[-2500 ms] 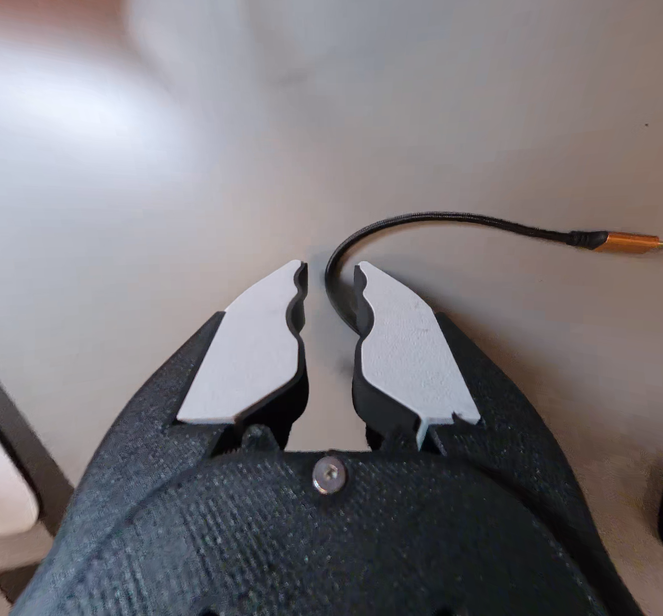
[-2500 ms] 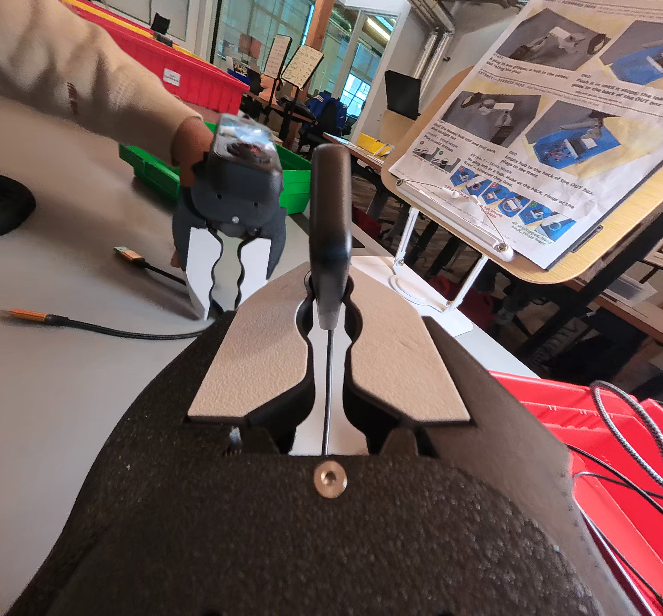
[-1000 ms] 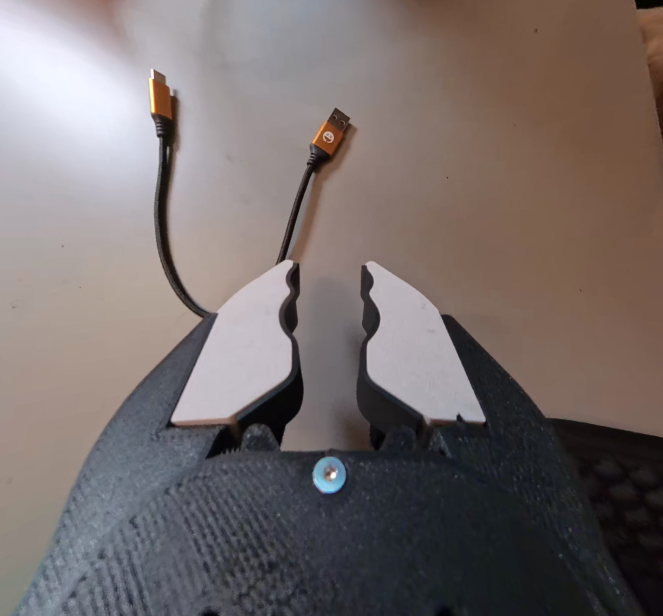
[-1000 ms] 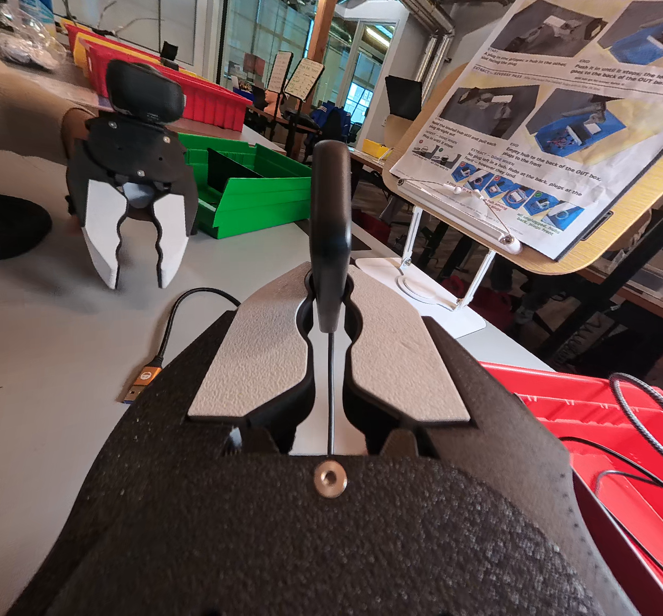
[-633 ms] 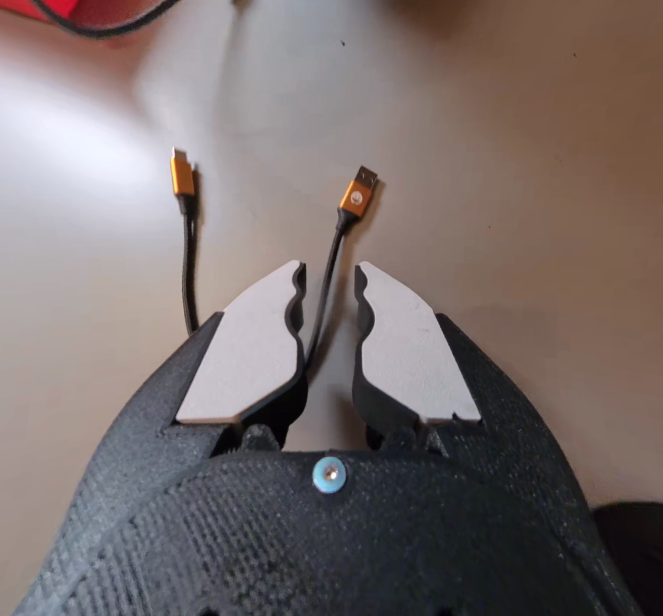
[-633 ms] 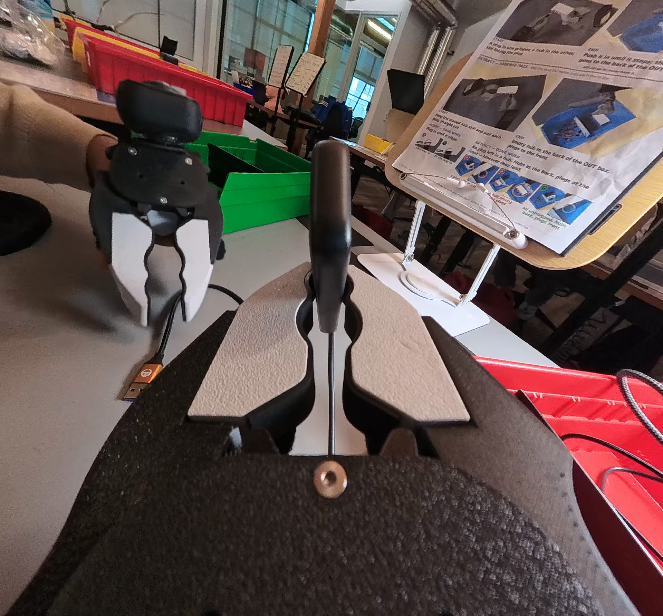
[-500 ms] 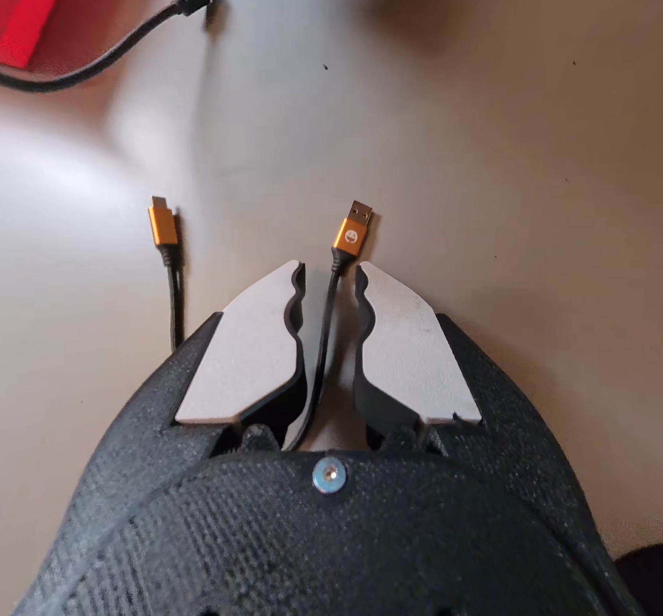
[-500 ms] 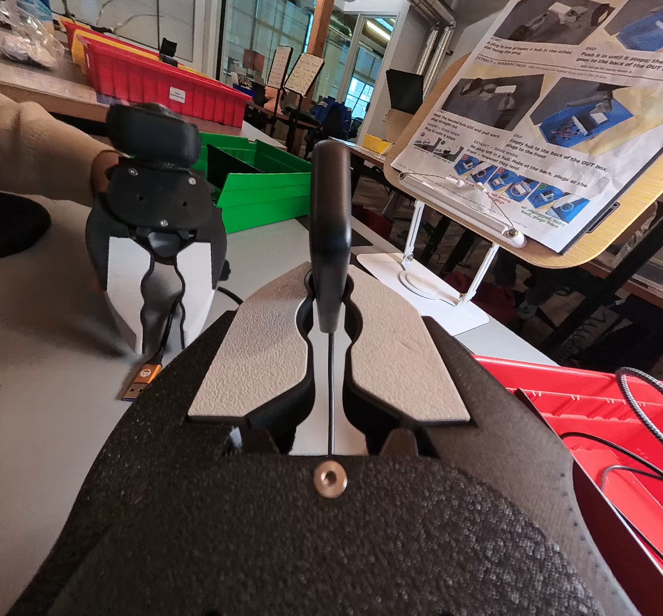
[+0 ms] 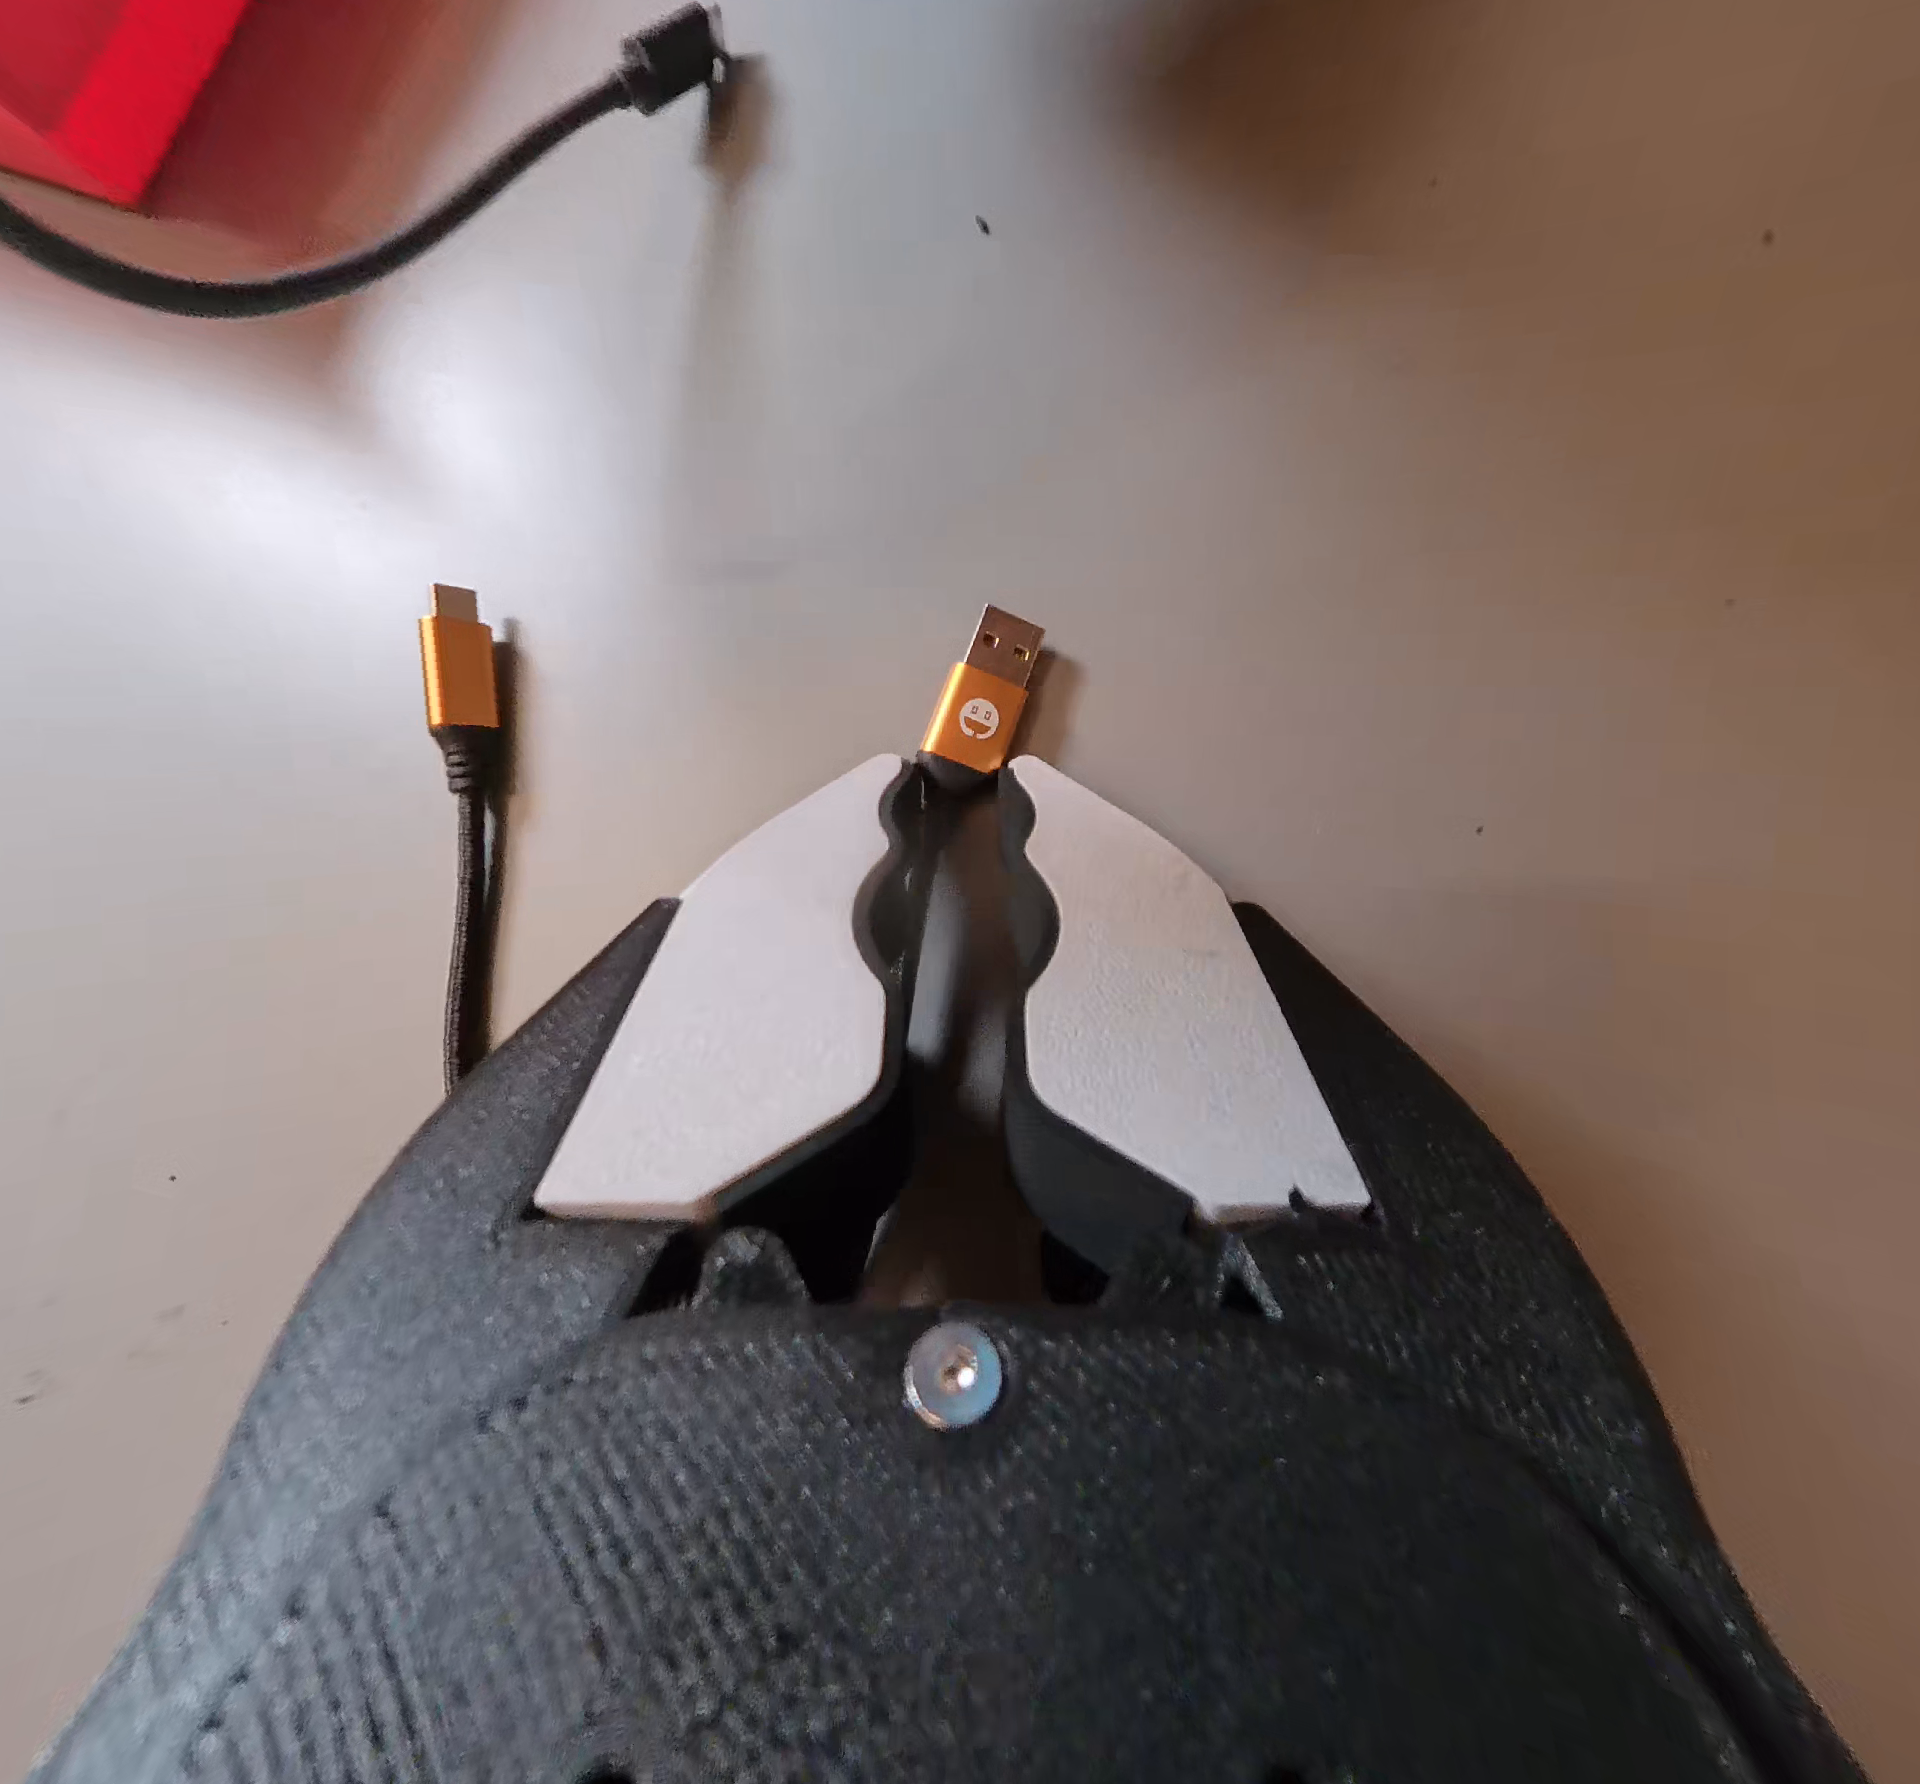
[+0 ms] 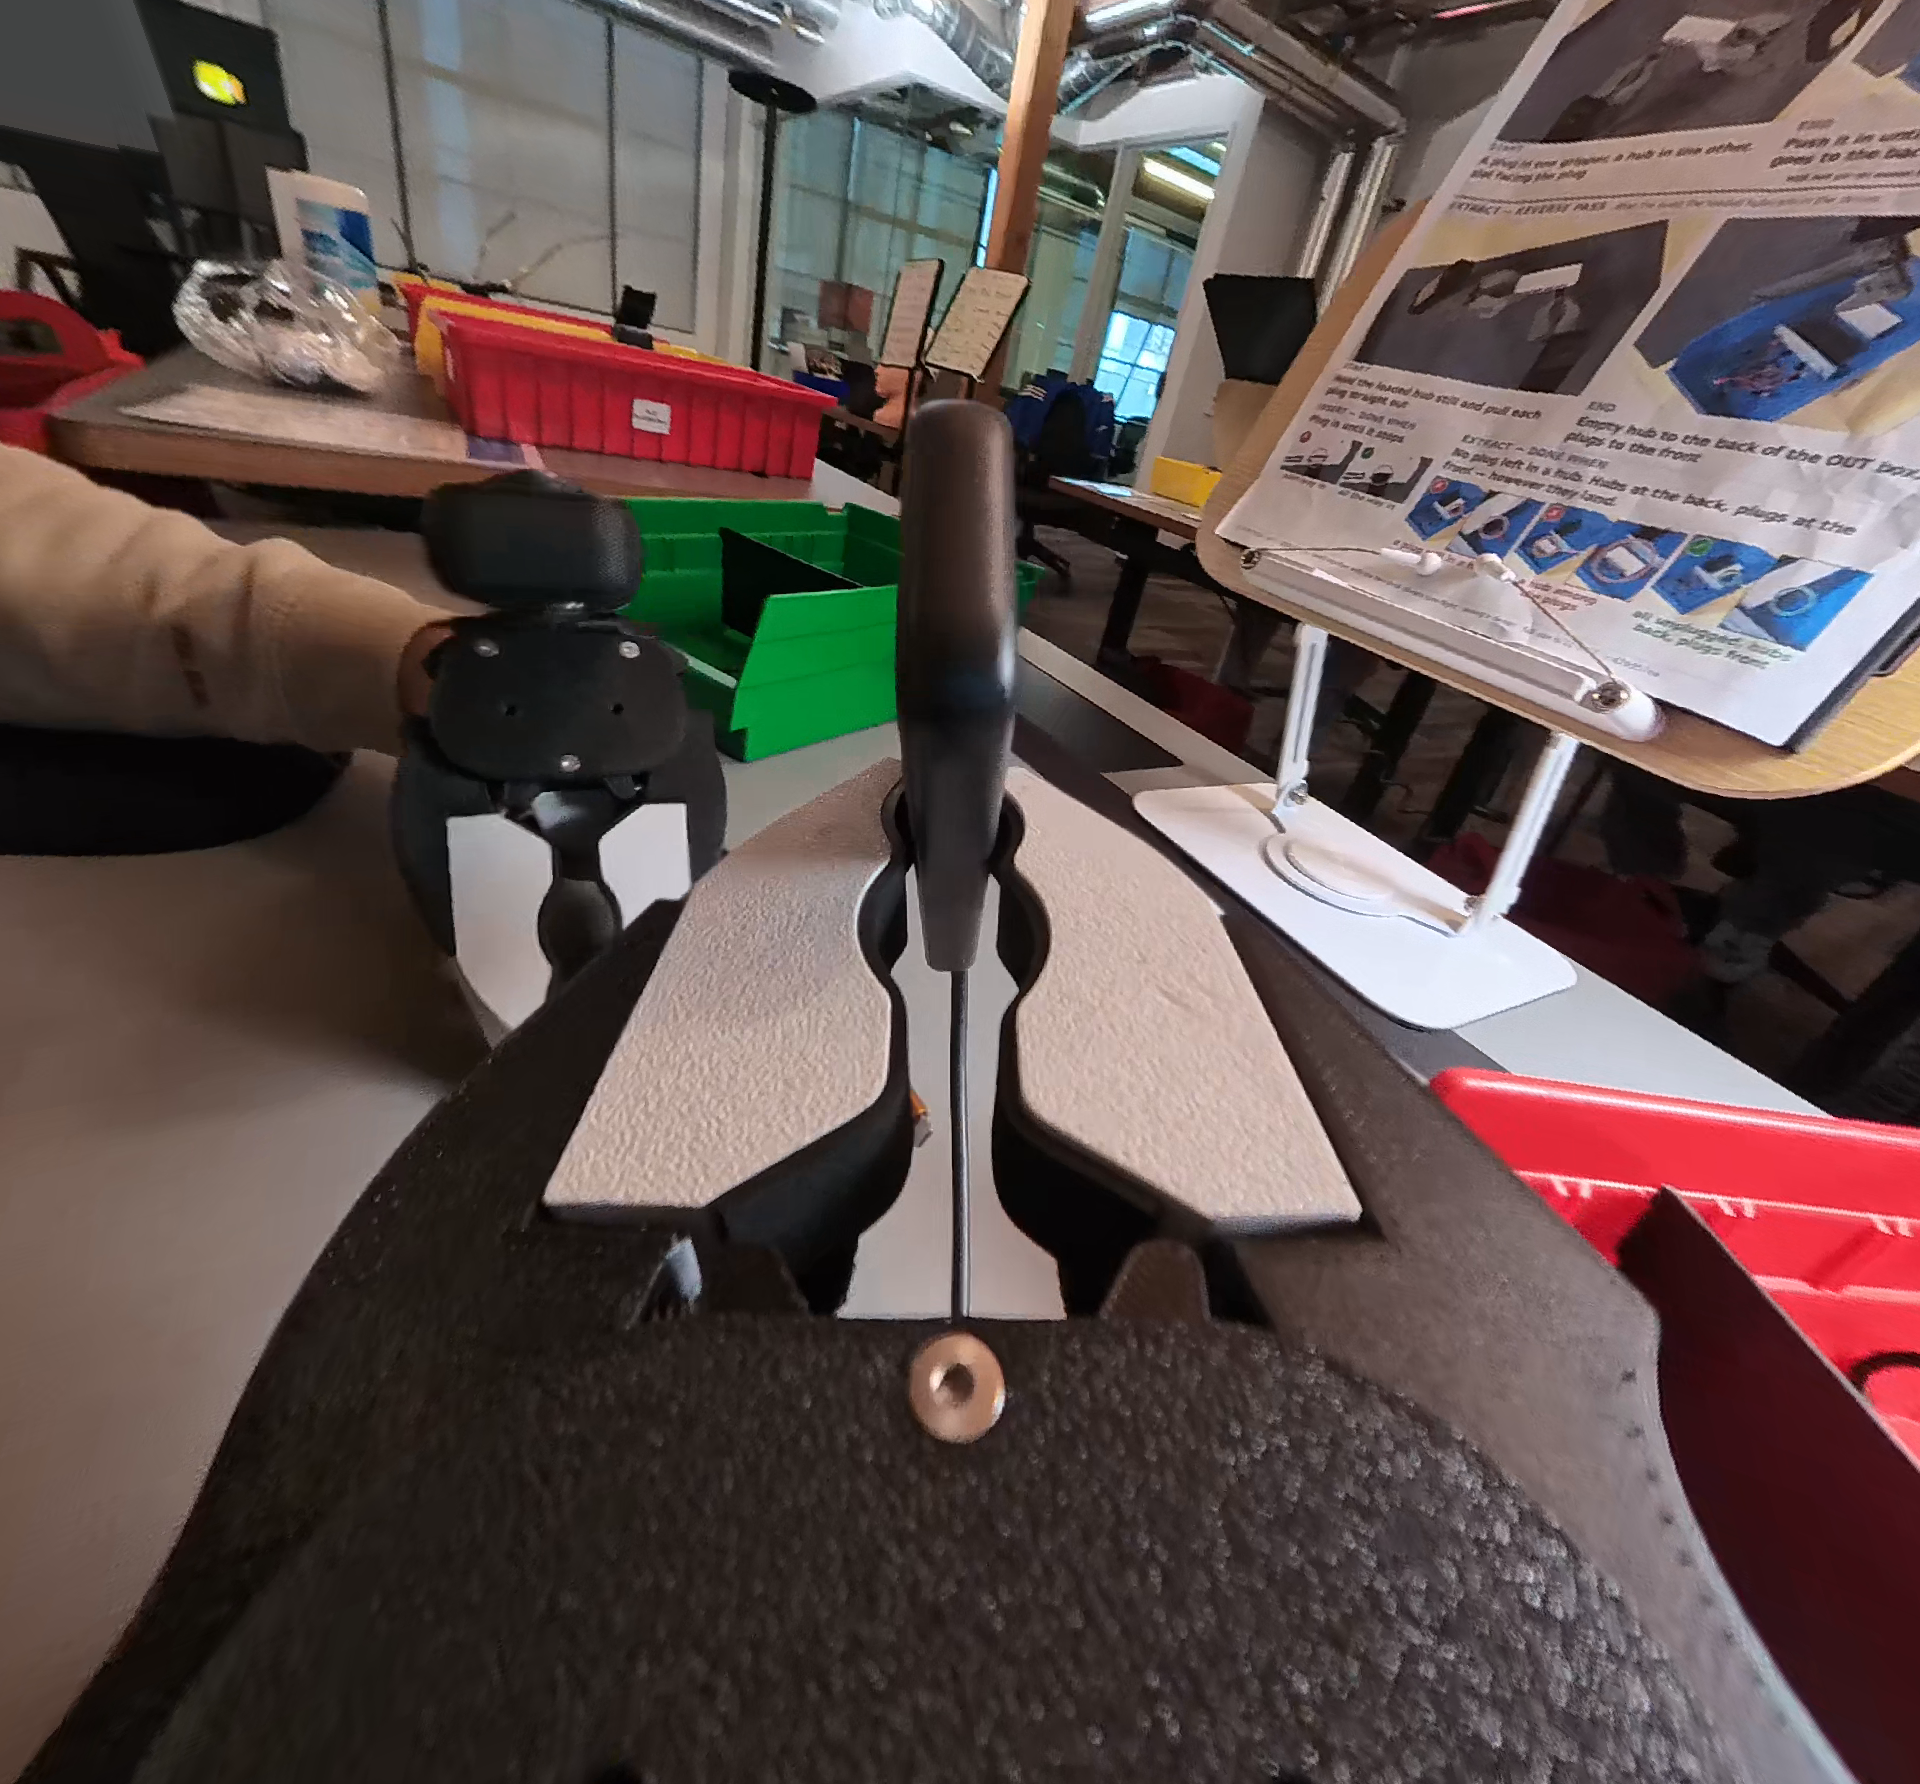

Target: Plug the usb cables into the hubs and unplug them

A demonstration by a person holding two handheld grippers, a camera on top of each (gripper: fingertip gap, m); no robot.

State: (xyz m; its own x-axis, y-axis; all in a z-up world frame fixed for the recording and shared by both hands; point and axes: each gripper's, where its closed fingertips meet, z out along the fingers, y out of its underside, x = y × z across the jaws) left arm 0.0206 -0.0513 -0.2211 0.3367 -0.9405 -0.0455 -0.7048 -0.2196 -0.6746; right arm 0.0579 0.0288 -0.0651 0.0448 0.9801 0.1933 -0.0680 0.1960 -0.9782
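My left gripper (image 9: 958, 770) is shut on a black braided USB cable just behind its orange USB-A plug (image 9: 982, 695), low over the grey table (image 9: 1455, 591). The cable's other end, an orange USB-C plug (image 9: 457, 669), lies on the table to the left. My right gripper (image 10: 954, 804) is shut on a slim black hub (image 10: 956, 612) that stands upright, edge-on, above the fingers, with a thin wire running down from it. The left gripper also shows in the right wrist view (image 10: 569, 893), to the left of the hub, held by a person's hand.
A second black cable with a black plug (image 9: 670, 56) lies by a red bin (image 9: 104, 20). In the right wrist view, a green bin (image 10: 800, 612) sits behind. A red bin (image 10: 1714, 1215) is at lower right. A stand with an instruction sheet (image 10: 1558, 487) is at right.
My left gripper has moved forward along the cable and shut on it just behind the orange USB-A plug. The right gripper still holds the hub upright.
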